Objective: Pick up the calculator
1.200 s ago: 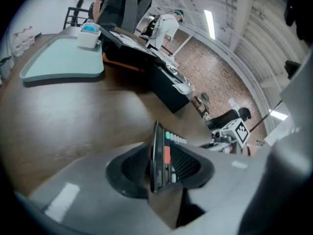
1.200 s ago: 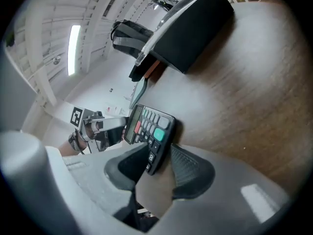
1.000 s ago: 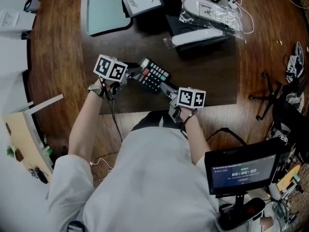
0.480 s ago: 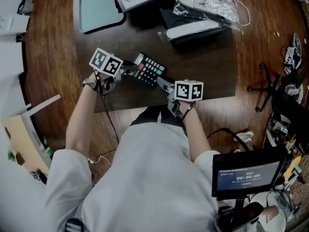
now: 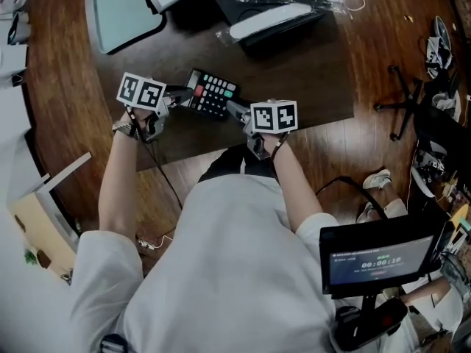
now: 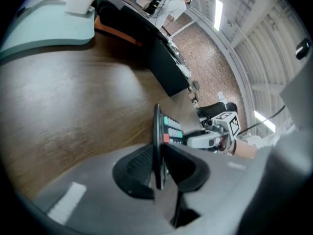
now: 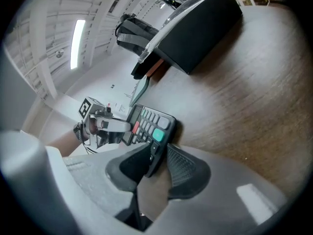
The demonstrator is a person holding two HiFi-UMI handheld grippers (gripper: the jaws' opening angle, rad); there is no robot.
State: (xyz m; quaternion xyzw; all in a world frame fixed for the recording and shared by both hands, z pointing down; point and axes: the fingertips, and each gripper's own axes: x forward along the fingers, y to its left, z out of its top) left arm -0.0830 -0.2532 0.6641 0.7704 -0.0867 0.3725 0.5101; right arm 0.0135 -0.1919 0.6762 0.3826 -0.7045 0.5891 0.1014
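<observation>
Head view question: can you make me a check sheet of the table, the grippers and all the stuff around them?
Surface: dark wooden table, bare near its front edge.
Job's things: calculator, keys facing up, between the two grippers.
Clutter: pale green tray; black box under a plastic-wrapped white thing.
Grippers: left gripper, jaws have just been closing and pinch the calculator's edge; right gripper, jaws have just been closing, a calculator corner between them, seemingly not pinched yet.
Cables: black cable hanging below the left gripper; white cable by the box.
Surroundings: wooden floor; screen at lower right.
</observation>
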